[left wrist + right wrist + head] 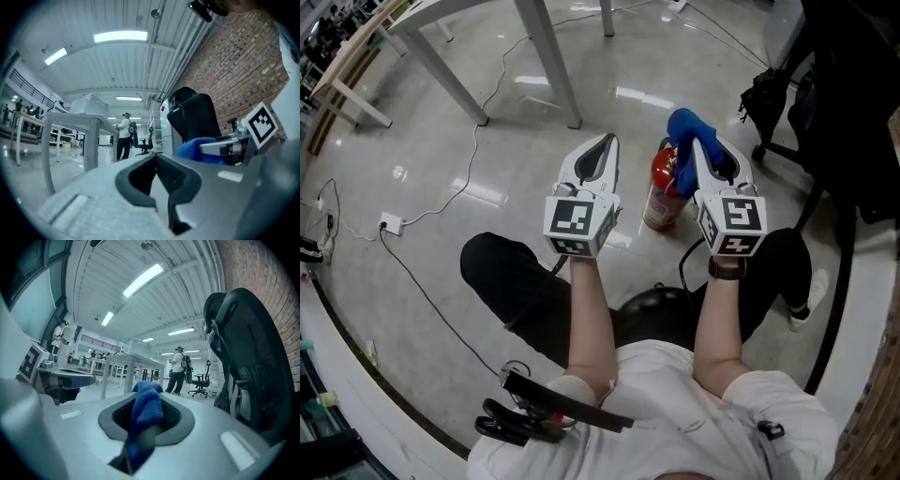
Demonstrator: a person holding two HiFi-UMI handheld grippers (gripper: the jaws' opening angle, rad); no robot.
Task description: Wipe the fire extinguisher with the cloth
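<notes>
A red fire extinguisher [662,190] stands upright on the shiny floor, just ahead of my knees. My right gripper [695,143] is held over its top, shut on a blue cloth [685,129] that bunches out past the jaw tips. In the right gripper view the blue cloth [146,405] sits pinched between the jaws. My left gripper [607,141] hovers to the left of the extinguisher, shut and empty; its jaw tips meet in the left gripper view [156,157]. The extinguisher's top is partly hidden by the cloth.
Grey table legs [549,58] stand ahead on the left, with cables [471,157] and a power strip [390,223] on the floor. A black office chair [848,112] and a dark bag [764,92] are at the right. A person [179,364] stands far off.
</notes>
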